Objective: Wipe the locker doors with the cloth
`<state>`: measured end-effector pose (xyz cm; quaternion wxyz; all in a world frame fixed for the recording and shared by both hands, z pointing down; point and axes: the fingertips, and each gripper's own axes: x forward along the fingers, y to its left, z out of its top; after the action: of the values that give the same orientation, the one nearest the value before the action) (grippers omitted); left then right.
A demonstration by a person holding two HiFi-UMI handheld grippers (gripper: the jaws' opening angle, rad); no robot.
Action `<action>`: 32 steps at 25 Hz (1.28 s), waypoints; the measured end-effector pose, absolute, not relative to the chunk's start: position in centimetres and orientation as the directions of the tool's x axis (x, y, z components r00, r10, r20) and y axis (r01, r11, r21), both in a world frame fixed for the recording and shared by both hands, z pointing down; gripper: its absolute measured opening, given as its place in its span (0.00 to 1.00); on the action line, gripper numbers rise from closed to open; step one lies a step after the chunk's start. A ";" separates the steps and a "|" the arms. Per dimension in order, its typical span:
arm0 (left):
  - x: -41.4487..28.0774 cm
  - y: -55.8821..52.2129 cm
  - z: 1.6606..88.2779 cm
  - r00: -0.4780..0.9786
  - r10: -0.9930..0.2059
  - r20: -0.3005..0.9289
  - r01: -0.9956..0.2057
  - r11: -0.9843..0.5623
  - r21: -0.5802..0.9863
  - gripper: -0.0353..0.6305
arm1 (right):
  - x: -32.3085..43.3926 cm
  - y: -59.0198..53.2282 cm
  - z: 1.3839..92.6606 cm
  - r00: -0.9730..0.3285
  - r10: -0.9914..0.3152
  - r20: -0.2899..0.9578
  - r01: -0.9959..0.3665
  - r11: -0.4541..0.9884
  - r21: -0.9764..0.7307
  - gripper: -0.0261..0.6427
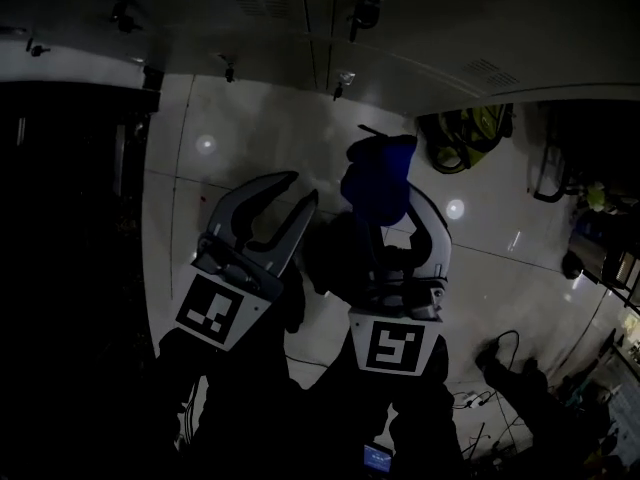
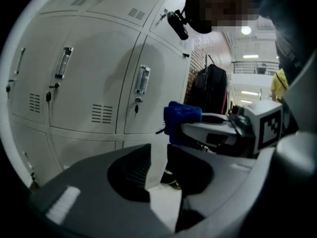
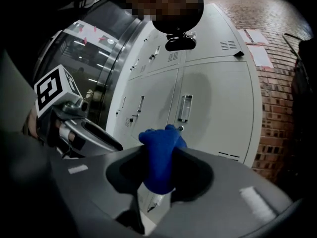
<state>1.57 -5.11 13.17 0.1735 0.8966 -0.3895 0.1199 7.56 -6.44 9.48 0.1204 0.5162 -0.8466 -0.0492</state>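
The bunched blue cloth point(image 3: 157, 170), pinched in the right gripper point(image 3: 159, 152), points lengthwise along its jaws toward the locker doors point(image 3: 208, 108). The left gripper point(image 2: 158, 155) is slightly spread and empty.

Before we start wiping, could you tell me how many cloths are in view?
1. The blue cloth is clamped in the right gripper; others may be hidden in dark areas.

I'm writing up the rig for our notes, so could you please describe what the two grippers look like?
The left gripper and the right gripper look alike. Each has a grey body with two curved, claw-like jaws whose inner faces are dark. Behind the jaws, the left cube and the right cube carry black-and-white square markers, with a different pattern on each.
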 end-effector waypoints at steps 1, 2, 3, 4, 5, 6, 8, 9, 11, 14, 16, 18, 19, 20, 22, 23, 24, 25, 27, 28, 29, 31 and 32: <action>2.7 -6.0 13.7 0.670 -0.657 0.345 -0.738 -0.638 0.217 0.18 | 8.4 -7.3 9.8 -0.446 -0.882 0.151 -0.857 0.469 0.212 0.22; 3.6 -6.6 14.2 0.671 -0.660 0.338 -0.737 -0.641 0.213 0.18 | 9.0 -7.9 10.1 -0.453 -0.879 0.146 -0.852 0.476 0.218 0.22; 4.2 -7.2 14.7 0.672 -0.664 0.327 -0.737 -0.644 0.207 0.18 | 9.5 -8.4 10.4 -0.462 -0.876 0.139 -0.847 0.482 0.225 0.22; 4.6 -7.7 15.2 0.673 -0.670 0.314 -0.736 -0.647 0.200 0.18 | 9.6 -8.8 10.8 -0.472 -0.872 0.132 -0.839 0.490 0.234 0.22; 4.7 -8.0 15.8 0.674 -0.676 0.299 -0.736 -0.648 0.194 0.18 | 9.6 -9.1 11.4 -0.484 -0.866 0.127 -0.830 0.500 0.247 0.22; 4.6 -8.3 16.5 0.675 -0.681 0.285 -0.735 -0.651 0.188 0.18 | 9.4 -9.2 12.0 -0.497 -0.859 0.124 -0.817 0.512 0.265 0.22; 4.4 -8.6 18.0 0.682 -0.681 0.265 -0.729 -0.661 0.177 0.18 | 9.0 -9.5 13.3 -0.522 -0.845 0.119 -0.789 0.531 0.310 0.22; 4.4 -8.8 18.8 0.688 -0.680 0.253 -0.724 -0.668 0.170 0.18 | 8.9 -9.7 14.0 -0.532 -0.839 0.119 -0.777 0.538 0.327 0.22; 4.4 -9.2 20.5 0.697 -0.680 0.225 -0.715 -0.683 0.148 0.18 | 9.0 -10.1 15.5 -0.547 -0.827 0.127 -0.765 0.556 0.325 0.22; 4.5 -9.8 22.9 0.714 -0.674 0.193 -0.698 -0.708 0.110 0.18 | 9.3 -11.1 17.0 -0.549 -0.825 0.134 -0.763 0.560 0.322 0.22; 4.7 -10.4 24.1 0.726 -0.669 0.160 -0.685 -0.723 0.089 0.18 | 9.4 -12.0 17.6 -0.543 -0.829 0.135 -0.758 0.553 0.347 0.22; 4.8 -10.9 25.1 0.731 -0.670 0.132 -0.682 -0.727 0.083 0.18 | 9.4 -12.6 18.1 -0.546 -0.826 0.139 -0.755 0.557 0.344 0.22; 4.8 -11.2 25.6 0.730 -0.672 0.124 -0.683 -0.726 0.087 0.18 | 9.3 -12.8 18.3 -0.550 -0.823 0.141 -0.756 0.563 0.334 0.22; 4.8 -11.5 25.9 0.729 -0.674 0.117 -0.684 -0.724 0.092 0.18 | 9.1 -13.1 18.6 -0.555 -0.820 0.141 -0.758 0.568 0.320 0.22; 4.8 -11.8 26.6 0.733 -0.672 0.104 -0.680 -0.725 0.113 0.18 | 8.5 -13.6 19.4 -0.559 -0.815 0.150 -0.761 0.577 0.296 0.22; 4.9 -12.0 26.8 0.739 -0.667 0.096 -0.674 -0.728 0.130 0.18 | 8.2 -13.8 20.0 -0.557 -0.816 0.157 -0.764 0.577 0.289 0.22; 5.1 -12.1 27.0 0.744 -0.662 0.091 -0.667 -0.731 0.144 0.18 | 7.9 -14.2 20.5 -0.552 -0.818 0.160 -0.769 0.574 0.280 0.22; 5.3 -12.4 27.3 0.747 -0.659 0.089 -0.664 -0.733 0.149 0.18 | 7.8 -14.5 20.9 -0.548 -0.821 0.161 -0.776 0.570 0.268 0.22; 5.7 -13.3 28.0 0.748 -0.657 0.092 -0.663 -0.738 0.128 0.18 | 7.5 -15.2 21.7 -0.536 -0.828 0.164 -0.791 0.560 0.244 0.22; 5.9 -13.8 28.4 0.751 -0.654 0.093 -0.660 -0.743 0.105 0.18 | 7.4 -15.7 22.1 -0.529 -0.832 0.166 -0.799 0.555 0.232 0.22; 5.8 -14.3 28.7 0.752 -0.652 0.091 -0.659 -0.748 0.084 0.18 | 7.4 -16.2 22.3 -0.522 -0.837 0.164 -0.808 0.547 0.218 0.22; 5.2 -15.1 29.0 0.744 -0.665 0.066 -0.668 -0.741 0.070 0.18 | 7.3 -17.3 22.7 -0.509 -0.848 0.151 -0.827 0.530 0.189 0.22; 4.8 -15.3 29.1 0.737 -0.675 0.045 -0.676 -0.733 0.075 0.18 | 7.2 -17.8 22.9 -0.504 -0.851 0.145 -0.833 0.524 0.180 0.22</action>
<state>4.78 -15.26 29.07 0.0433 0.9309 -0.3626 0.0073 7.18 -17.75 22.91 0.1082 0.4862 -0.8661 -0.0434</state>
